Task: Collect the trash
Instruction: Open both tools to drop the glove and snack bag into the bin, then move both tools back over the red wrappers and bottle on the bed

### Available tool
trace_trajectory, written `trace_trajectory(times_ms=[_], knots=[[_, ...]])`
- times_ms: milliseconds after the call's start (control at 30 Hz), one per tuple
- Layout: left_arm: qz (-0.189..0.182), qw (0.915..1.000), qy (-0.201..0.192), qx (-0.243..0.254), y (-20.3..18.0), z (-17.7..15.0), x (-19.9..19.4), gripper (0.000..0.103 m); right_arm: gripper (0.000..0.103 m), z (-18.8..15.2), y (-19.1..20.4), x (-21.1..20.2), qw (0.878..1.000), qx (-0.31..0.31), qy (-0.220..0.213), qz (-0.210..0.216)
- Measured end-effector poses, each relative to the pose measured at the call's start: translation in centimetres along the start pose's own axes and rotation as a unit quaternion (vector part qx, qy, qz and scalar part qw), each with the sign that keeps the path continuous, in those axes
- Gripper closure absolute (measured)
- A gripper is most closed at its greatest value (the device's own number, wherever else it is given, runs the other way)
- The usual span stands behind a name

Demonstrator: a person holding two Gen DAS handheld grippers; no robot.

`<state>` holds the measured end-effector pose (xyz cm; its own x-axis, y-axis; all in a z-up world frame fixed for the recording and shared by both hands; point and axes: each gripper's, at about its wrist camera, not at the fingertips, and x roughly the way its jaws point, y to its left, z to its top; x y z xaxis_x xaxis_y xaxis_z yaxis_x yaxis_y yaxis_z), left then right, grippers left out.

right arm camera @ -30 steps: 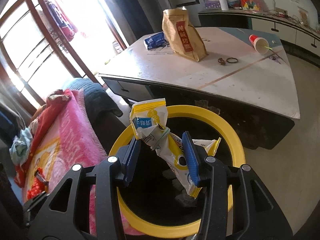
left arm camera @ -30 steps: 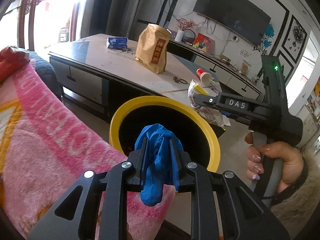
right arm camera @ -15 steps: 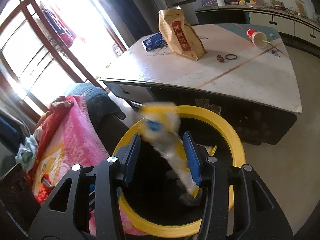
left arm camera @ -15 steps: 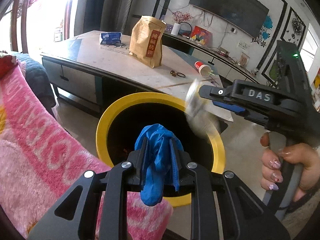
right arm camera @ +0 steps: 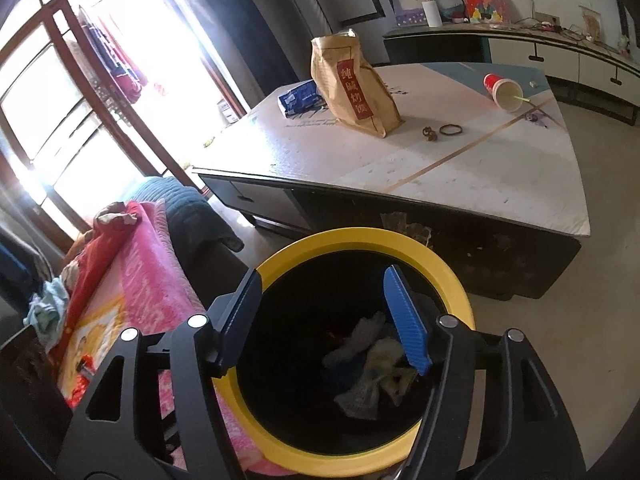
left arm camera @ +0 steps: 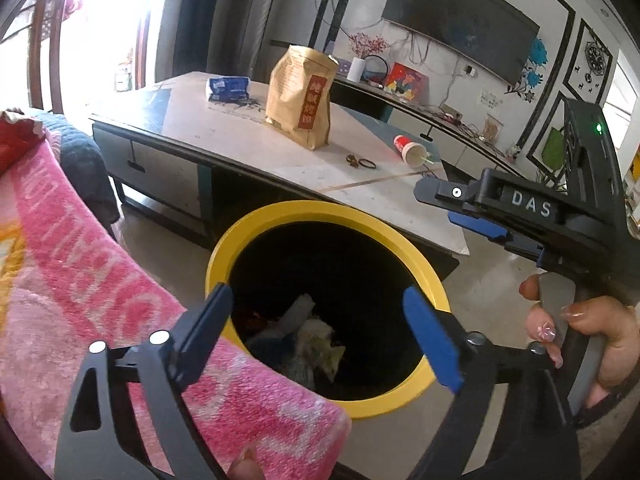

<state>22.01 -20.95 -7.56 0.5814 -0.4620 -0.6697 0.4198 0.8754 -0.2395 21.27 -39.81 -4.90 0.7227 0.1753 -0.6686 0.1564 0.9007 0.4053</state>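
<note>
Both the left claw and the right claw have just been opening and now gape wide and empty over the yellow-rimmed bin, while the dropped trash lies below them on the bin's dark bottom.

Your left gripper is a black frame of triangular cut-outs with round silver screws at its joints and blue pads on the inner faces of its fingers. Your right gripper is built the same, its blue pad ribbed, and from the side its black body carries white letters "DAS" and a small green light. Your right hand wears pale decorated nail polish.
</note>
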Motion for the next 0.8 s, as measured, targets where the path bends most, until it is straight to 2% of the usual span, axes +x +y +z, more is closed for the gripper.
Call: trace_trajectory(times_ms=[33, 167, 467, 800], knots=[[0.003, 1.0, -0.003, -0.001, 0.1, 0.0, -0.3, 0.009, 0.041, 0.0, 0.2, -0.1, 1.0, -0.003, -0.001, 0.0], [0.022, 0.9996, -0.015, -0.011, 1.1, 0.2, -1.7, 0.007, 0.039, -0.2, 1.2, -0.5, 1.0, -0.02, -0.003, 0.0], [0.076, 0.996, -0.04, -0.026, 3.4, 0.2, -5.2, 0.007, 0.025, -0.7, 4.1, -1.8, 0.997, -0.066, -0.025, -0.01], [0.112, 0.99, -0.078, -0.034, 5.2, -0.2, -9.5, 0.007, 0.02, -1.7, 7.3, -2.5, 0.995, -0.099, -0.03, 0.003]])
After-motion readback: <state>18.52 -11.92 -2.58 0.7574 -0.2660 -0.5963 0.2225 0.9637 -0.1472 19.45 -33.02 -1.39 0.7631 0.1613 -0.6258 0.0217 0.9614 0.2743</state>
